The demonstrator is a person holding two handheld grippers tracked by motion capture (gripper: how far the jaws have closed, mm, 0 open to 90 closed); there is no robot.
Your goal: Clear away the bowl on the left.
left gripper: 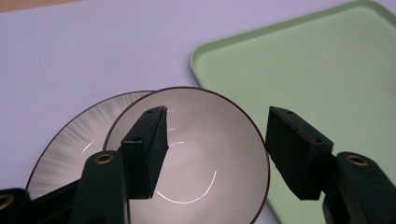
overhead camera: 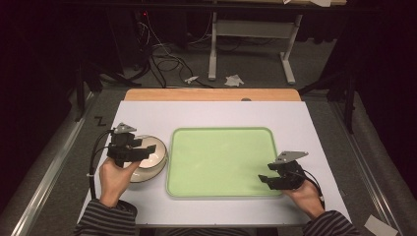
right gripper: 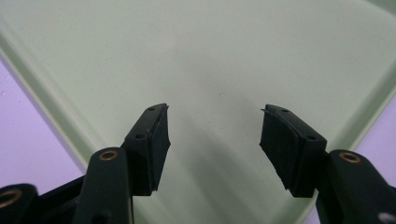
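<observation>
Your left hand-held gripper [left gripper: 212,140] straddles the bowl [left gripper: 205,158] rim, jaws spread to pinch it, while your right hand-held gripper [right gripper: 215,135] hangs spread above the green tray [overhead camera: 221,162] corner, ready to steady it.

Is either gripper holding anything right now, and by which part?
Nothing is held. The left gripper is open astride the rim of the beige bowl; the right gripper is open over the green tray.

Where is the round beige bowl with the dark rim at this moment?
In the high view the round beige bowl sits at the table's left, beside the green tray's left edge, with the open left gripper over it.
</observation>
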